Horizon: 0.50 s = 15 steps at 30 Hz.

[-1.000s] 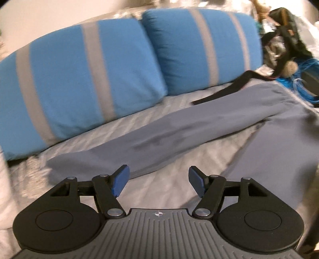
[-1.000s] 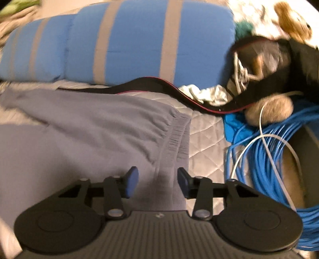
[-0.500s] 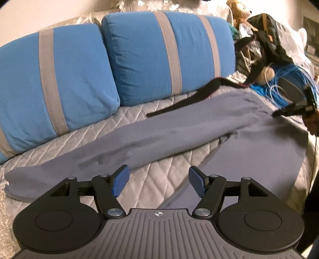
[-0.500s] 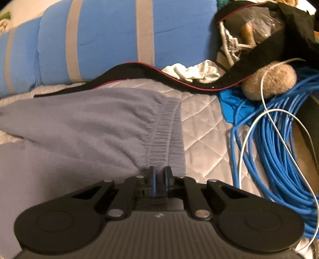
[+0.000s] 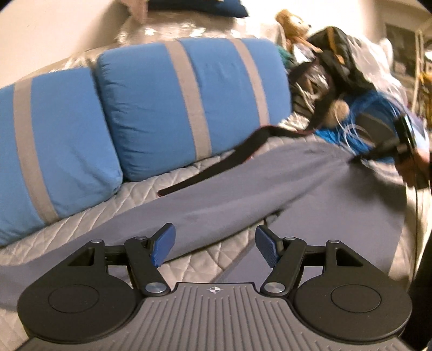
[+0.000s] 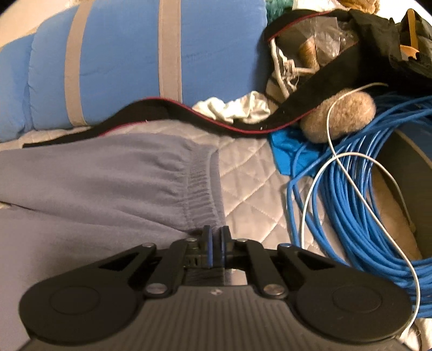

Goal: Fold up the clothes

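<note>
We've got the right hand-held gripper (image 6: 215, 247) pinching the trousers' (image 6: 102, 175) waistband to lift it; the left hand-held gripper (image 5: 215, 244) hangs wide above the leg, empty.

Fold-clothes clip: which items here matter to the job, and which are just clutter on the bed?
Job: grey sweatpants; right gripper, shut on their waistband; left gripper, open.

Clutter: blue cable coil, black strap, striped pillows, teddy bear.
</note>
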### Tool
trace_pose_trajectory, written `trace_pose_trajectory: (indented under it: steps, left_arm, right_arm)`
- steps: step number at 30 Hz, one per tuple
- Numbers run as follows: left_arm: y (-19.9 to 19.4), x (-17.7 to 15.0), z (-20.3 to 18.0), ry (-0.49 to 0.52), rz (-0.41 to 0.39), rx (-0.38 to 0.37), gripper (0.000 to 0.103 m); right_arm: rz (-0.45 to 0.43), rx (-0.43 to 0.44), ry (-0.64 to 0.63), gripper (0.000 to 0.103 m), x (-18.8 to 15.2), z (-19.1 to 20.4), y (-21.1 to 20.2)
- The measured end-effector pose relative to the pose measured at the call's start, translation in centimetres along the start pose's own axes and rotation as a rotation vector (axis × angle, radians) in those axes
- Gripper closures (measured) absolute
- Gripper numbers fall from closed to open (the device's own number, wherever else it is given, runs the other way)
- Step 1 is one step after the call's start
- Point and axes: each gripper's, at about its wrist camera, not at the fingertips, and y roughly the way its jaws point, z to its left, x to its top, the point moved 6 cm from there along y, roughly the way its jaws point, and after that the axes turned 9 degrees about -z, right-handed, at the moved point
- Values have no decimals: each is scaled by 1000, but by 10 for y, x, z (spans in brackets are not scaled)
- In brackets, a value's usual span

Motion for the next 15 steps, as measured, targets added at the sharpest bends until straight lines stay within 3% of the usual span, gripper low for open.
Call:
trace_pose_trajectory:
  steps: [2,4,5,6,8,15]
  left_arm:
    - [-1,-2,-2,8,-5,-4,39]
    - [-2,-3,0,-11,-15,-8,39]
    - [-2,-3,2,-26,-21,-10,39]
    - [-2,-4,4,-44,-23,-11,39]
    - [1,-5,7,-78,-21,-14,39]
    - [3,-4,14,-121,-23,-6,39]
  right_arm:
    - [27,-17,-59,91,0,8,3]
    - [44,-31,-95,74,4,16,3]
    - [43,-27,-106,60,9,20,2]
    - [37,-15,-113,53,13,25,-1]
    - [8,11,-126,24,25,37,-8]
    - [-86,75,-125,6,78,96,-33]
